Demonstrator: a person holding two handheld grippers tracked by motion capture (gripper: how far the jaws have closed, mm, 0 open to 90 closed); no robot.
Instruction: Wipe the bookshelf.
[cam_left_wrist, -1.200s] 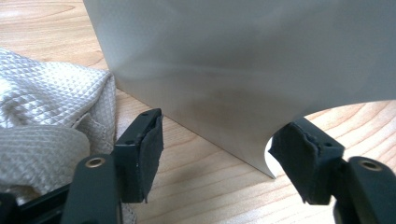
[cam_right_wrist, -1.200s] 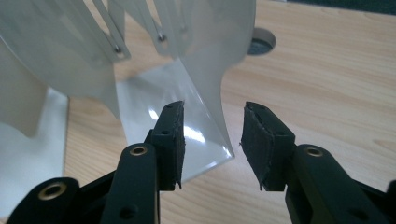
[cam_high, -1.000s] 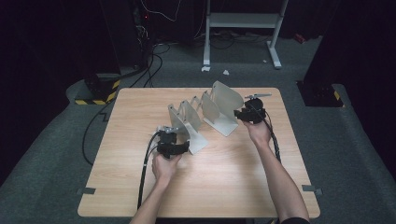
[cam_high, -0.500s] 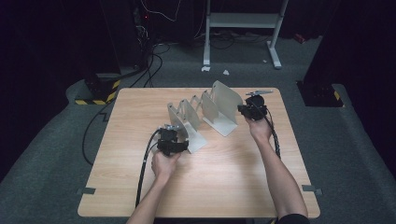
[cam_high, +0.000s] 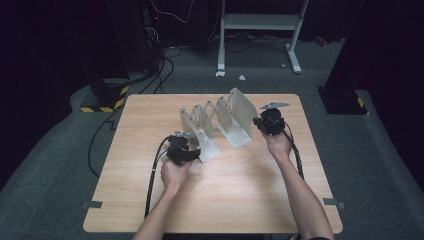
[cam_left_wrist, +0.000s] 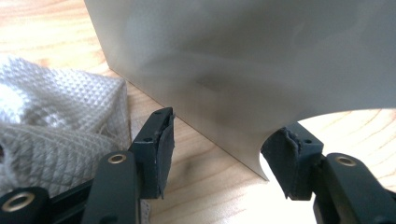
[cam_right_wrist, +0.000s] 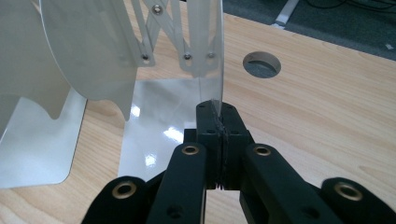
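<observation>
Since the earlier frame the right gripper (cam_right_wrist: 218, 122) has clamped onto the far plate's (cam_right_wrist: 211, 46) edge of the rack (cam_high: 220, 122) mid-table, while the left gripper (cam_left_wrist: 223, 156), jaws apart, straddles the near plate (cam_left_wrist: 243, 70), so next likely comes its squeeze, then pulling.

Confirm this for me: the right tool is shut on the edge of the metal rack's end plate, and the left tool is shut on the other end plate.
Not quite. The left tool is open, its jaws standing apart beside the plate, as the left gripper view shows. The right tool is indeed shut on the metal rack's end plate.
</observation>
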